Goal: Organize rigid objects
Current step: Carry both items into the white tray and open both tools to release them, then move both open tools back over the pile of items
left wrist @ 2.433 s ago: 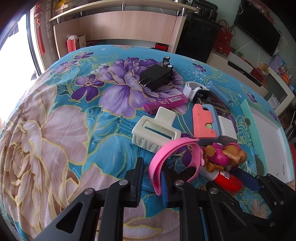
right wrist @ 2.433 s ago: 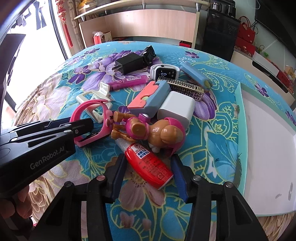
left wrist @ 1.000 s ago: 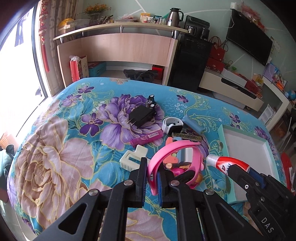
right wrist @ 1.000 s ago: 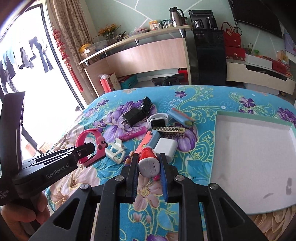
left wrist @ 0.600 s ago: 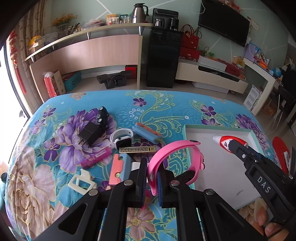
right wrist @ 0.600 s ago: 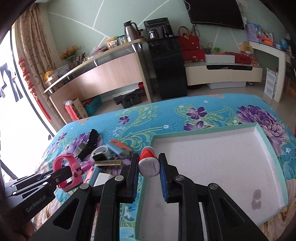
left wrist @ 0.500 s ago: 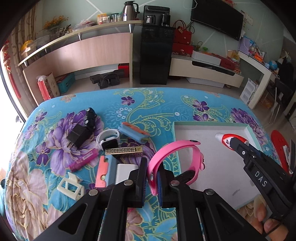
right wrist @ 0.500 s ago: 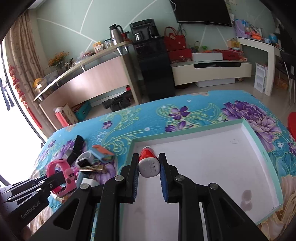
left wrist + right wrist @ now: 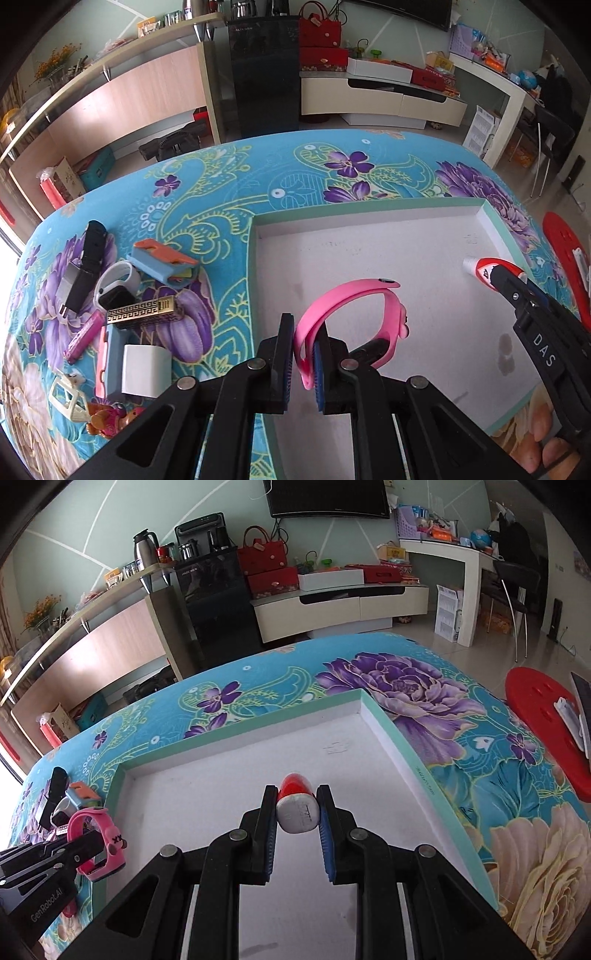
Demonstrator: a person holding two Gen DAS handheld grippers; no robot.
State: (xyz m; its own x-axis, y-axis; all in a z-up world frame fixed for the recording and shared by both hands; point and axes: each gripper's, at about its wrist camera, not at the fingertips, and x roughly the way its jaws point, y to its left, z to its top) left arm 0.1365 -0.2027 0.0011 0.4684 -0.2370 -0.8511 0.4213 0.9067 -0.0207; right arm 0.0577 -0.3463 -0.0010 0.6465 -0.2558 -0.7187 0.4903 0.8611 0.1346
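Left claw point(image 9: 303, 354) pinching pink watch strap point(image 9: 351, 306), right claw point(image 9: 297, 821) clamping red tube point(image 9: 297, 805); both hovering over tray point(image 9: 384, 716), 12 o'clock, for drop-off.

Tray point(image 9: 369, 218) right of clutter point(image 9: 122, 306) on bedspread point(image 9: 229, 177)

One white tray point(image 9: 484, 210); one pink watch point(image 9: 354, 295); one red tube point(image 9: 297, 805); two grippers, left point(image 9: 303, 363) and right point(image 9: 296, 830); two chargers, black point(image 9: 75, 288) and white point(image 9: 146, 371); one toy figure point(image 9: 110, 424).
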